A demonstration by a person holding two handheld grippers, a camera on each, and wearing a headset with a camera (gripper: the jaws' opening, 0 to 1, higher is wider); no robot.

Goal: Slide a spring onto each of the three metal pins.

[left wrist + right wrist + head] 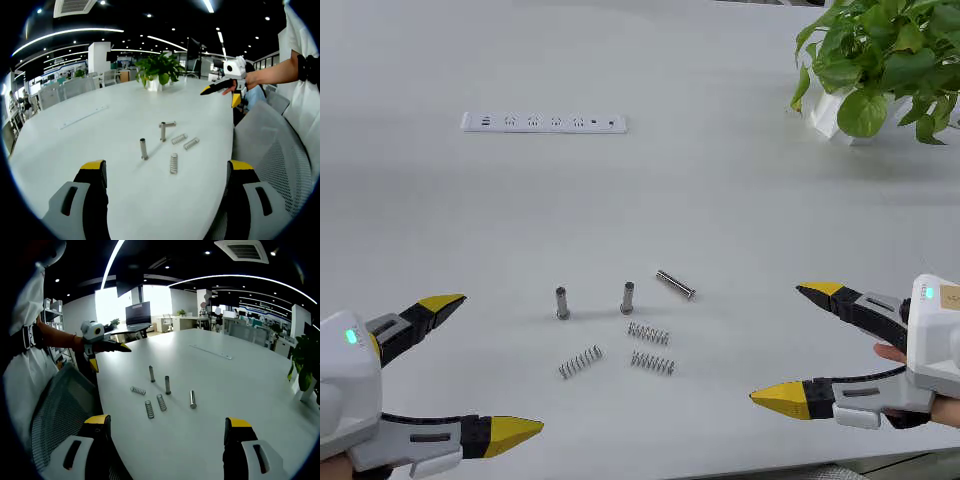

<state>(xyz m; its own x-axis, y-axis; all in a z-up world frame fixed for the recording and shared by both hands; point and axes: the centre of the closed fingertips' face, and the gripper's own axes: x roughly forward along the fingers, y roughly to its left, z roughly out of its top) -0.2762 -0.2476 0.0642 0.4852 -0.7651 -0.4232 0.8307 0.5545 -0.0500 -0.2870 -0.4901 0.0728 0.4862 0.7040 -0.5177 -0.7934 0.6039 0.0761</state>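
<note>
Far beyond the right gripper [775, 343], the potted plant [880, 60] runs off the head view's top and right edges. The rear bodies of the right gripper and the left gripper [503, 361] are cut by that view's edges. Ahead of the left gripper, the power strip [543, 122] has markings too small to read.

Left gripper [167, 166], jaws spread wide, above the white desk [75, 145]. Ahead, two upright pins [143, 149], a lying pin [168, 123] behind, three loose springs [179, 138] just beside. Right gripper [218, 96] raised at far right; potted plant [159, 67] farther back.
</note>
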